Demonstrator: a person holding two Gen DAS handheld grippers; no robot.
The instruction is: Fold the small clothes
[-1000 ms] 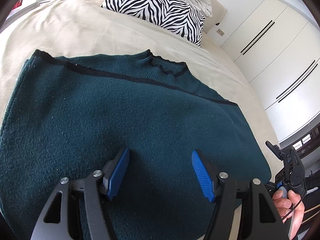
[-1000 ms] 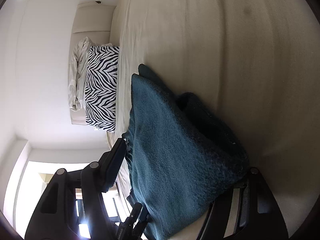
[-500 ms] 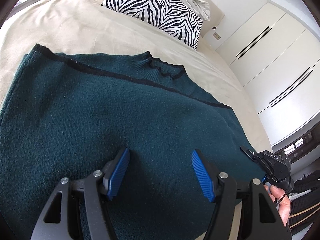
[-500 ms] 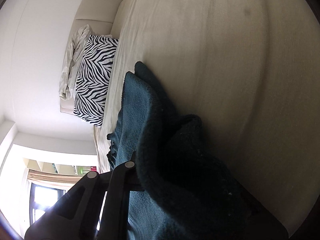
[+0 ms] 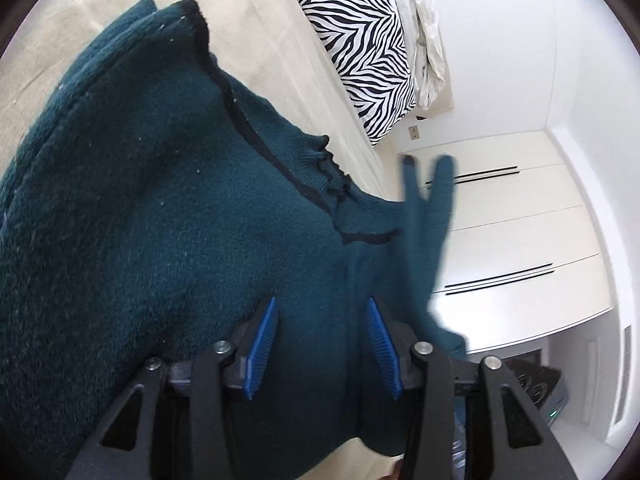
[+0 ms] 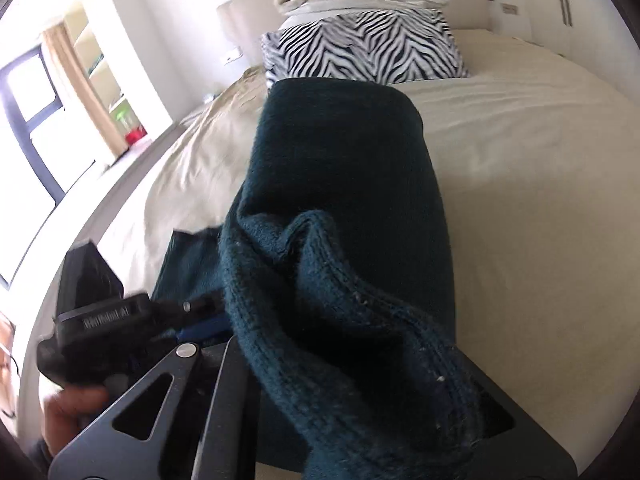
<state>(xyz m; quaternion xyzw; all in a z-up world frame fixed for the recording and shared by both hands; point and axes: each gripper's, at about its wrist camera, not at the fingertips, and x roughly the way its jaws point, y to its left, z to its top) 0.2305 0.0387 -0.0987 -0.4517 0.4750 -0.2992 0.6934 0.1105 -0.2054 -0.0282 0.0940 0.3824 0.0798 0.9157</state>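
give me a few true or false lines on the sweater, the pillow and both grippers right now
1. The sweater is dark teal with black trim. True.
2. The right gripper is wide open with nothing in it. False: it is shut on a bunched part of the sweater, which drapes over its fingers.
3. A zebra pillow lies at the head of the bed. True.
4. The left gripper has its blue pads clamped flat together. False: the pads stand apart, closing, with sweater fabric in front of and between them.
5. The sweater lies on a wooden floor. False: it is on the beige bed.
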